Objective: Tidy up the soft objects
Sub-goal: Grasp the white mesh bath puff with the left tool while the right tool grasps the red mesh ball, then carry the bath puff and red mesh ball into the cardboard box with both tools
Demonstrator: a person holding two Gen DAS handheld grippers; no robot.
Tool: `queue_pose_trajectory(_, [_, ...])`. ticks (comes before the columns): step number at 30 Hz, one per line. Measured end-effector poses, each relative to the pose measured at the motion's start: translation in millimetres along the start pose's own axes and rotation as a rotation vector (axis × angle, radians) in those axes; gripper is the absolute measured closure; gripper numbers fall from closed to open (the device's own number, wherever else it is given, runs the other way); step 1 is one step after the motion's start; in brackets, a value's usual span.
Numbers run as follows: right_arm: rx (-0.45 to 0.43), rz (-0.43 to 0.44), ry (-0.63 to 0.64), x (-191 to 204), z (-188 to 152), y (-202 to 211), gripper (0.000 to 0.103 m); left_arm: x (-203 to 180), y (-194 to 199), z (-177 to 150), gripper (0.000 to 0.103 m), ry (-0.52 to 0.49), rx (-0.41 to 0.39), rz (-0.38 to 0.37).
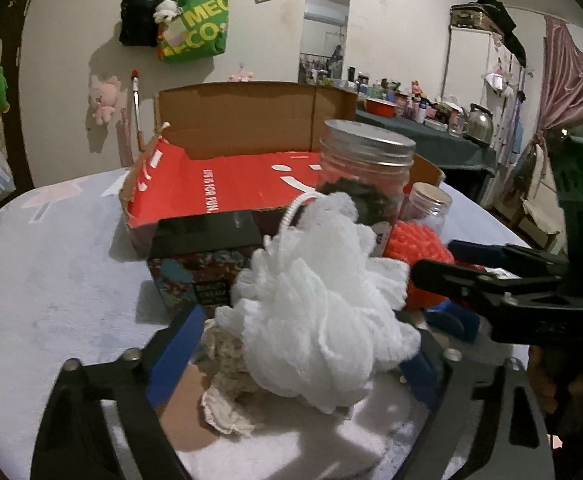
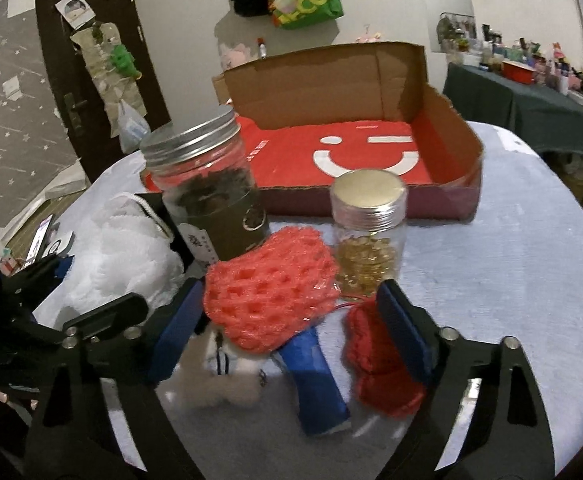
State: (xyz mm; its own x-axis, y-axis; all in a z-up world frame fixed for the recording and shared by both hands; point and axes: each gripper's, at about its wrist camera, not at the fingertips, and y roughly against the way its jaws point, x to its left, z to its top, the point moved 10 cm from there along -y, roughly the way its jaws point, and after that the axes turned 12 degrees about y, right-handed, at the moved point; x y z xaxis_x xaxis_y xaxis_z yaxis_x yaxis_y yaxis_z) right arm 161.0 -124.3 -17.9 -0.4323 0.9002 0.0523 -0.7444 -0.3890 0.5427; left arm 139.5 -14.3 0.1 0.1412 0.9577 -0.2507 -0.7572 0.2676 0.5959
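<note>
Jars: two, a big jar (image 2: 207, 184) and a small jar (image 2: 367, 232)
Boxes: two, an open cardboard box (image 2: 443, 120) and a patterned box (image 1: 195, 276)
Sponges: one white puff (image 1: 315, 320)
Net sleeves: one (image 2: 271, 292)

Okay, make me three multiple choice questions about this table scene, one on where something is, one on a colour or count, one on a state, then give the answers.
1. Where does the tall jar with the grey lid stand?
A. inside the cardboard box
B. on the table in front of the cardboard box
C. on the floor

2. What colour is the mesh bath puff between the left gripper's fingers?
A. white
B. green
C. black

3. What is the state of the cardboard box?
A. taped shut
B. crushed flat
C. open, with nothing seen on its red floor

Answers: 1 B, the jar sits on the cloth nearer the camera than the box wall. 2 A, the puff is plainly white. 3 C, the flap stands up and the red smiley floor is bare.
</note>
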Motion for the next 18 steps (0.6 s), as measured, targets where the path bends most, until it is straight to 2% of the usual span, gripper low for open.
queue_pose_trajectory(1, [0.008,0.015,0.000,2.6,-1.1,-2.4,0.037,-1.4,-0.9,-1.2,0.024,-0.004,0.008,-0.010])
queue_pose_trajectory(2, [0.014,0.031,-0.003,4.8,-2.5,-3.9,0.051,-2.4,-1.2,-1.6,0.028,-0.011,0.008,-0.015])
queue_pose_trajectory(3, [0.020,0.053,-0.007,7.6,-3.9,-5.4,0.051,-3.3,-0.7,-1.9,0.031,-0.019,0.004,-0.017])
queue_pose_trajectory(5, [0.009,0.043,0.008,12.8,-4.4,-4.2,0.058,-6.1,1.5,-2.5,0.041,-0.032,-0.001,-0.028])
queue_pose_trajectory(11, [-0.028,0.000,0.049,20.3,-2.7,8.3,0.067,-10.4,8.5,-0.2,0.052,-0.043,-0.011,-0.042])
queue_pose_trajectory(18, [-0.056,-0.011,0.052,23.8,1.5,23.1,0.068,-15.7,19.1,3.8,0.055,-0.046,-0.016,-0.069])
